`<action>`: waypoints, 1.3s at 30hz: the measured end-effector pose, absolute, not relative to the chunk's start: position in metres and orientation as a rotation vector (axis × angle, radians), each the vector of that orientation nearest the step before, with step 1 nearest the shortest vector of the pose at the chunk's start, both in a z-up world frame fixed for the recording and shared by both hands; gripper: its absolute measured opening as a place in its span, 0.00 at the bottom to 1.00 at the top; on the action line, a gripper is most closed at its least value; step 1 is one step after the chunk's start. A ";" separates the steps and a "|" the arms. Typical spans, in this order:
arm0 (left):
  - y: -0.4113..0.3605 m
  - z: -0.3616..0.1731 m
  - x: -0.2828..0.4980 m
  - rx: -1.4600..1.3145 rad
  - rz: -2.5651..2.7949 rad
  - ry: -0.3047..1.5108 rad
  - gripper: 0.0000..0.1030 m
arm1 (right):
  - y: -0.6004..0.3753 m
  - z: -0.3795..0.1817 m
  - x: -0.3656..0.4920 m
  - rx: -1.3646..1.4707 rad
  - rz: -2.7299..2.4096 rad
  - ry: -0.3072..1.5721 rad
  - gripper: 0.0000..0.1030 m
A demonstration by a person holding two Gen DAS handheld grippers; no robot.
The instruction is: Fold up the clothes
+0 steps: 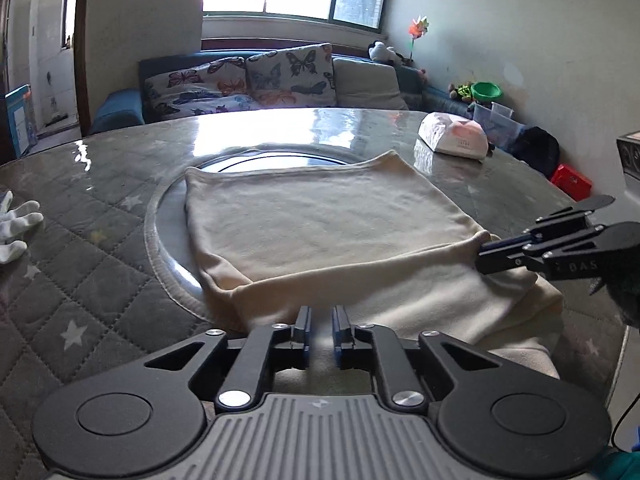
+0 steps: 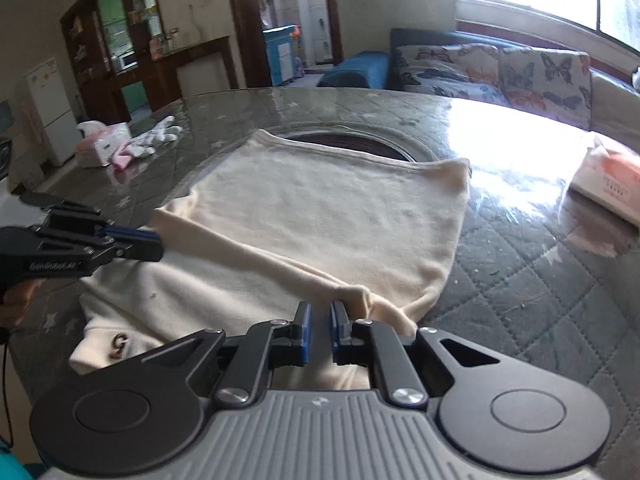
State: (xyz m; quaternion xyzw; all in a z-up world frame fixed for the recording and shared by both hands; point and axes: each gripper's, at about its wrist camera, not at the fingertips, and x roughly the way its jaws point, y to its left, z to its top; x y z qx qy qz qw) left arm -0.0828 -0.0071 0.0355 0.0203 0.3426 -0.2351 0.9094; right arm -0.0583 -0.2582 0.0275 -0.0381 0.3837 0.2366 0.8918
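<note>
Cream garment [image 1: 320, 220] lies part-folded on table [image 1: 100, 280]. Left gripper [image 1: 320, 316] and right gripper [image 2: 320, 312] are each slightly parted; grip on fold edge cannot be told. Edges should be kept level.

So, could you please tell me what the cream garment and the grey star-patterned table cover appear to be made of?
The cream garment looks like soft matte knit, probably cotton jersey or fleece: faintly fuzzy, draping in loose folds, with a ribbed edge. The grey star-patterned table cover looks like quilted fabric with diamond stitching, lying under a clear glossy sheet, glass or plastic, judging by the window glare.
</note>
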 end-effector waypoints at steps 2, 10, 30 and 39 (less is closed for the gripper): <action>-0.006 0.037 -0.084 0.040 -0.483 0.701 0.15 | -0.250 0.034 -0.065 -0.091 0.544 0.778 0.09; -0.008 0.035 -0.081 0.038 -0.478 0.708 0.15 | -0.203 0.041 -0.083 -0.137 0.753 0.749 0.09; -0.005 0.032 -0.082 0.021 -0.475 0.710 0.20 | -0.170 0.029 -0.089 -0.188 0.835 0.730 0.00; -0.005 0.032 -0.081 0.013 -0.466 0.715 0.20 | -0.173 0.045 -0.136 -0.250 1.218 0.836 0.03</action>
